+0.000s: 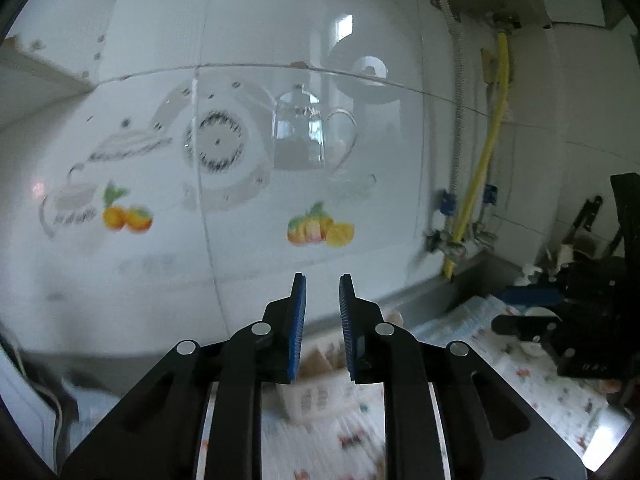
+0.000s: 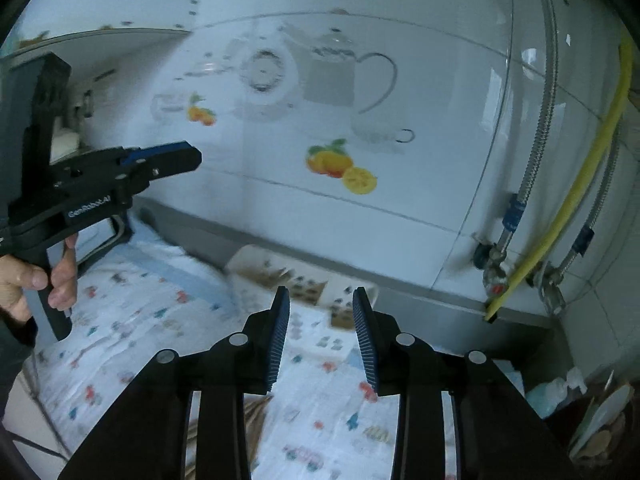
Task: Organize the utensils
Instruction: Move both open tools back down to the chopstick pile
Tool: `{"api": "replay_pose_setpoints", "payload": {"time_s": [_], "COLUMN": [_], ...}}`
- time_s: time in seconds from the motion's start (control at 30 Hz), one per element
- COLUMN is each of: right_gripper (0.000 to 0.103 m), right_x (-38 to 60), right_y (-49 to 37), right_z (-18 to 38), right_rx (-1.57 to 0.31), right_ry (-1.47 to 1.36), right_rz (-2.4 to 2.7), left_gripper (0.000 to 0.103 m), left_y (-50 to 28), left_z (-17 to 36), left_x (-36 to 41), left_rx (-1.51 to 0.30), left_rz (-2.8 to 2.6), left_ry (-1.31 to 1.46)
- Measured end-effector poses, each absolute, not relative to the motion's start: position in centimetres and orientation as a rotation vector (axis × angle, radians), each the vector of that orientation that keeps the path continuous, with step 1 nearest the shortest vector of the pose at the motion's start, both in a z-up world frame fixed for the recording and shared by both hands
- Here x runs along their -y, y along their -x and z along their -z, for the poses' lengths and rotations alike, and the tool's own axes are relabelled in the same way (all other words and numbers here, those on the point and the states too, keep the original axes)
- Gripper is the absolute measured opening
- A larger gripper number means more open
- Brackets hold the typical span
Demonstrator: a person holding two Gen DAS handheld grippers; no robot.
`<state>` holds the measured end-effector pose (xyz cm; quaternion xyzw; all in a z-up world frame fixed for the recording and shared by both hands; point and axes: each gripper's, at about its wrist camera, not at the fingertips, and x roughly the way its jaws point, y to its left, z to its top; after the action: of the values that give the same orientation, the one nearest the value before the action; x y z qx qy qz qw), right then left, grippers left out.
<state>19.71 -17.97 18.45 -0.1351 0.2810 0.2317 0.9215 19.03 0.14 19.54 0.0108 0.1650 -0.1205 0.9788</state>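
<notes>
In the left wrist view my left gripper [image 1: 323, 280] points at the tiled wall, its blue pads a narrow gap apart with nothing between them. The right wrist view shows my right gripper [image 2: 321, 294] open wider and empty, above a cloth [image 2: 160, 320] printed with small pictures. A shallow patterned box [image 2: 304, 280] lies against the wall just beyond its fingertips; it appears blurred as a pale box [image 1: 316, 392] under the left gripper. A striped, woven-looking thing [image 2: 252, 412] shows between the right gripper's arms. Wooden utensils [image 2: 600, 432] stand at the lower right, blurred.
A hand [image 2: 36, 280] holds the left gripper [image 2: 188, 158] at the left edge. White tiles with fruit and teapot decals [image 2: 340, 164] form the back wall. A yellow hose [image 2: 580, 184] and metal hoses with valves [image 2: 496, 264] run down the right corner. Dark gear [image 1: 580, 312] stands on the right.
</notes>
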Motion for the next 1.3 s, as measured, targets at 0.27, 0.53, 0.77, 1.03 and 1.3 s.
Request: {"api": "replay_pose_setpoints", "payload": {"time_s": [0.27,0.53,0.77,1.03,1.3], "right_gripper": [0.033,0.033,0.033,0.033,0.031], "right_x": [18.5,19.3,20.1,21.0,21.8], "right_y": [-10.3,-4.7,-2.3,-1.9,-2.1], "right_z": [-15.5,-8.3,-2.6,1.3,2.9], "right_rx": [-0.578,-0.655,-0.739,-0.815,-0.86], "right_ry": [0.247,0.247,0.263,0.264,0.224], "right_rz": [-0.553,-0.502,-0.437,-0.395,-0.387], "left_gripper": [0.017,0.017,0.017,0.017,0.016], "left_y": [-10.5,-5.4,-2.7,-1.8,-2.7], "left_z": [-13.4,-5.9,0.0,4.2,5.7], "left_x": [-0.8,-1.6,-0.9,-0.1,-0.1], "left_rx": [-0.468,-0.625,-0.757,-0.857,-0.88], "left_rz": [0.263,0.274,0.301,0.306,0.274], "left_ry": [-0.039,0.009,0.014,0.008,-0.003]}}
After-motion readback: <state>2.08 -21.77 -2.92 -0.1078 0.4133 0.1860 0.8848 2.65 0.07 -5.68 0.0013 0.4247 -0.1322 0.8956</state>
